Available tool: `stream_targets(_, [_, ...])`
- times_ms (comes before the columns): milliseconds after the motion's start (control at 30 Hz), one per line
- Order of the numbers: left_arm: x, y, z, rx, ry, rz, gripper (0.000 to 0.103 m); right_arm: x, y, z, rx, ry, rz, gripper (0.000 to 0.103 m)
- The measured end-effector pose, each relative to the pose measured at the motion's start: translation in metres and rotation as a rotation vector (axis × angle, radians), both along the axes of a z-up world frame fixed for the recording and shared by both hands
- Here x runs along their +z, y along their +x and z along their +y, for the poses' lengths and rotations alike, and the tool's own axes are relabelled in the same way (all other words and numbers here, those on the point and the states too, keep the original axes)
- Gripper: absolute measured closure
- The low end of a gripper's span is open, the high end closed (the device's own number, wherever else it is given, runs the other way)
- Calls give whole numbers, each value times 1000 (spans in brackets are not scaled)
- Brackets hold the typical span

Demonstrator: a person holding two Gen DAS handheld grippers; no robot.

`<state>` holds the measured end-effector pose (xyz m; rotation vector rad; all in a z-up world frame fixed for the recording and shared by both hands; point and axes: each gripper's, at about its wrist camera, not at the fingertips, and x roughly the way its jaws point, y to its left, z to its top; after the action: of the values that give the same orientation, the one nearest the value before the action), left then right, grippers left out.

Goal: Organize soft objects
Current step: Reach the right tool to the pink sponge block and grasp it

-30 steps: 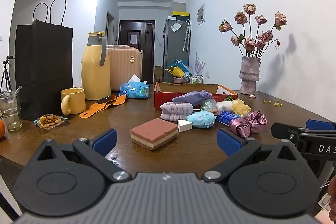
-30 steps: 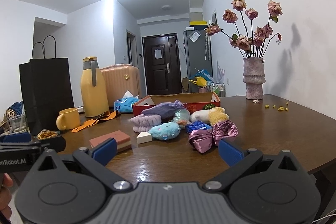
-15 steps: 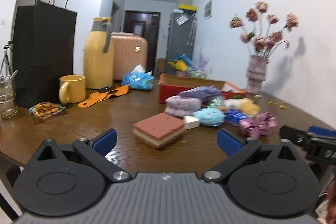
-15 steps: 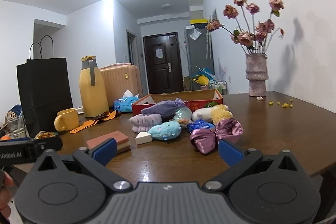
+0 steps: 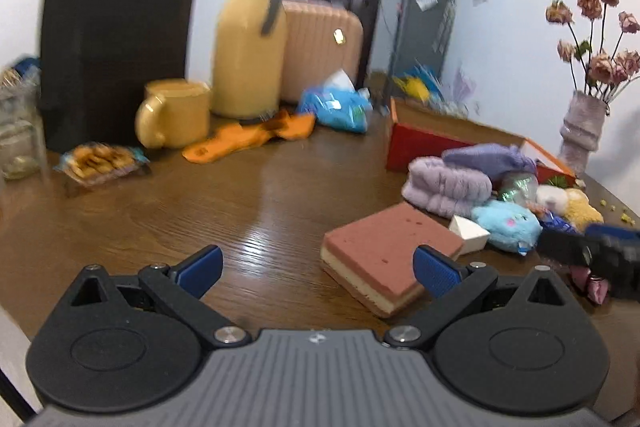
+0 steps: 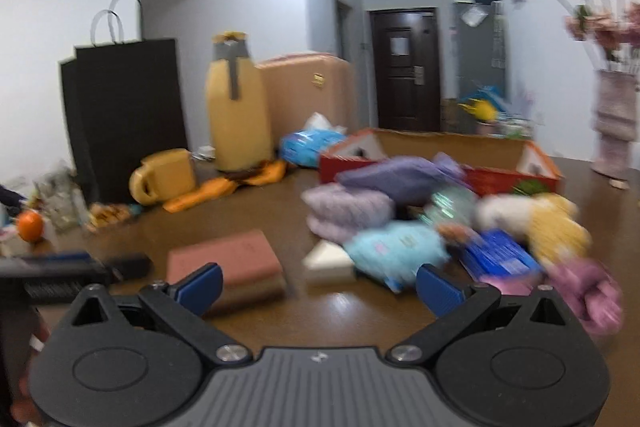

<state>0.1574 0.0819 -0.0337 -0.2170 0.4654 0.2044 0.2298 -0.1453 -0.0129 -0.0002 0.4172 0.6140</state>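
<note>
A pink and cream sponge block [image 5: 384,255] [image 6: 228,267] lies on the brown table, just ahead of my left gripper [image 5: 318,267], which is open and holds nothing. Behind it a pile of soft things sits in front of a red cardboard box [image 5: 420,147] [image 6: 448,155]: a lilac headband [image 5: 448,185] [image 6: 348,211], a purple pouch [image 5: 488,155] [image 6: 400,177], a light blue plush [image 5: 506,225] [image 6: 394,251], a yellow plush [image 6: 556,223], a pink satin bow [image 6: 588,295] and a white wedge sponge [image 5: 470,239] [image 6: 328,261]. My right gripper [image 6: 318,285] is open and empty, close to the pile.
At the back left stand a black paper bag [image 5: 116,39], a yellow thermos [image 5: 248,43], a yellow mug [image 5: 174,113], an orange strap [image 5: 248,139], a tissue pack [image 5: 334,107] and a snack packet [image 5: 100,159]. A vase of dried roses [image 5: 582,127] stands at the right.
Both grippers have moved forward over the table toward the objects, and both views are now motion-blurred. The left view has turned left, so the sponge block now sits to the right.
</note>
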Motion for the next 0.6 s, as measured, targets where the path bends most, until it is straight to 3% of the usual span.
stream_targets(67, [1,14,7,-37,-76,45,0,4,27,13,30,6,53,7])
stream_targets(133, [-1,24,11,-86,-143,76,7,3,50,27,56,4,115,25])
stream_targets(200, [-5,32,17,-87,-185,97,41,-3,70,41,94,11,179,37])
stream_targets(300, [-12,43,32,-129,-315,122,56,-15,89,57,142,27,261,53])
stream_targets(367, [-11,49,34,-148,-347,129,64,-23,94,61,162,41,301,62])
stream_targets(400, [-10,51,33,-148,-347,133,65,-26,93,61,169,53,321,71])
stream_targets(500, [-6,52,27,-179,-346,153,67,-29,79,44,137,70,327,73])
stream_targets(600, [-4,48,14,-274,-375,173,68,-30,53,8,80,101,350,75])
